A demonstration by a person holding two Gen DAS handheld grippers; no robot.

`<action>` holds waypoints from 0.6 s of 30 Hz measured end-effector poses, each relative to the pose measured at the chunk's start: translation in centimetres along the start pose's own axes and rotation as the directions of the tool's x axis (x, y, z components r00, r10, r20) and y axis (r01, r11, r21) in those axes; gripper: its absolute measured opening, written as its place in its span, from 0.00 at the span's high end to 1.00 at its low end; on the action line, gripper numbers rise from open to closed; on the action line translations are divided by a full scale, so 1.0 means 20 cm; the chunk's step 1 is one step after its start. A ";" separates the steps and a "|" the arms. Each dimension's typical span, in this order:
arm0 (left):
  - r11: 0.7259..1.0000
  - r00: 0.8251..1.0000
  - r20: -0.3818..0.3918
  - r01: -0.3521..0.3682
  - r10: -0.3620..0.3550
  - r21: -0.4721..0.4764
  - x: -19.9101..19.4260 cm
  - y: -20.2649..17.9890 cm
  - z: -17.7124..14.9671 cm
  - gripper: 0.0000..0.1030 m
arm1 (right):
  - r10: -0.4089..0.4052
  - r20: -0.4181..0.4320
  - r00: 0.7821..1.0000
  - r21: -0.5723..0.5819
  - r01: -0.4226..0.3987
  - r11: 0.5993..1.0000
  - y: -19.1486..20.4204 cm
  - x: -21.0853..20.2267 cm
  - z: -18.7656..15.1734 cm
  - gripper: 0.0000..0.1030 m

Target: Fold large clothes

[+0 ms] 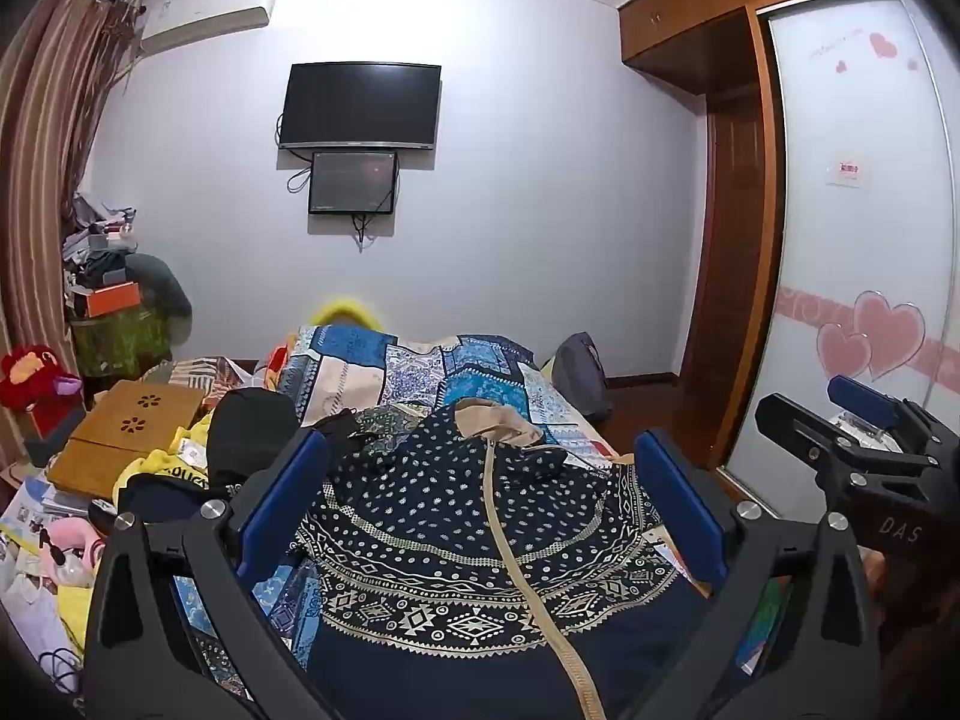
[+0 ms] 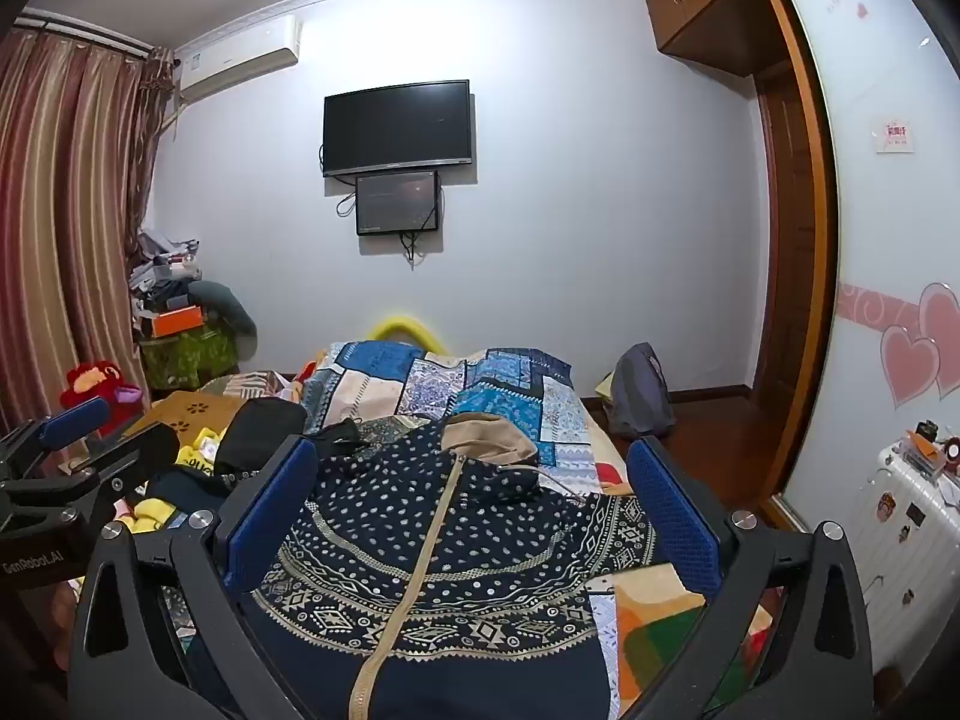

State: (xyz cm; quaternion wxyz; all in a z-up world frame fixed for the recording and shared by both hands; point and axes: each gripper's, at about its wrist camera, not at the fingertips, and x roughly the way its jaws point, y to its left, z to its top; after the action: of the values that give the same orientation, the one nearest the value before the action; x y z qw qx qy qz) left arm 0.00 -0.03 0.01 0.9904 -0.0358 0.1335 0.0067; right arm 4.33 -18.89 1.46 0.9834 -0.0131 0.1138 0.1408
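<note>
Spread across the near end of the bed: a large navy hooded jacket [image 1: 480, 540] with pale dots, bands of cream diamond pattern and a beige zip running down its front, hood [image 1: 498, 423] with tan lining lying toward the far end. Under it, a patchwork bedspread [image 1: 420, 372] in blue, white and cream squares.

Left gripper [image 1: 480, 498], black-framed with blue pads, held just above the jacket, tilted slightly downward, jaws spread wide, nothing between the pads but air, jacket fabric showing below and beyond. Right gripper [image 2: 474, 504], same build, likewise released and fully spread, hovering over the same garment with no cloth pinched. In the left wrist view, the right gripper's blue-padded fingers visible at the right edge [image 1: 864, 420]; in the right wrist view, the left gripper at the left edge [image 2: 78, 438]. Side by side, apart from each other.

To the left of the jacket, a heap of black and yellow clothes [image 1: 198, 456], a wooden lap tray [image 1: 132, 426] with flower cut-outs, a red plush toy [image 1: 30, 372]. On the far wall, a dark flat television [image 1: 360, 105] with a smaller screen [image 1: 354, 183] under it. At right, a sliding wardrobe door [image 1: 864, 210] with pink hearts.
</note>
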 end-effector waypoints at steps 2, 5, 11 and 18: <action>1.000 1.000 -0.001 0.001 -0.001 -0.002 0.00 0.00 0.00 0.00 | 0.000 0.000 1.000 0.000 0.000 1.000 0.00 0.00 0.00 0.00; 1.000 1.000 -0.001 0.000 0.000 -0.006 0.00 0.00 0.00 0.00 | 0.000 -0.004 1.000 0.004 0.000 1.000 0.00 0.00 0.00 0.00; 1.000 1.000 -0.004 -0.003 0.003 -0.012 0.00 -0.02 0.03 0.00 | 0.003 -0.004 1.000 0.006 -0.003 1.000 0.00 0.00 0.00 0.00; 1.000 1.000 -0.003 0.000 0.000 -0.010 0.01 0.01 0.00 0.00 | 0.005 -0.004 1.000 0.005 -0.005 1.000 -0.01 0.00 -0.01 0.00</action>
State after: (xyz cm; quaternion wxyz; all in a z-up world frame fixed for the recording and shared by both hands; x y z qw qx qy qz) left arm 0.18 0.23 -0.11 0.9900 -0.0406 0.1347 0.0072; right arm 4.38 -19.00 1.32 0.9828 -0.0109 0.1161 0.1432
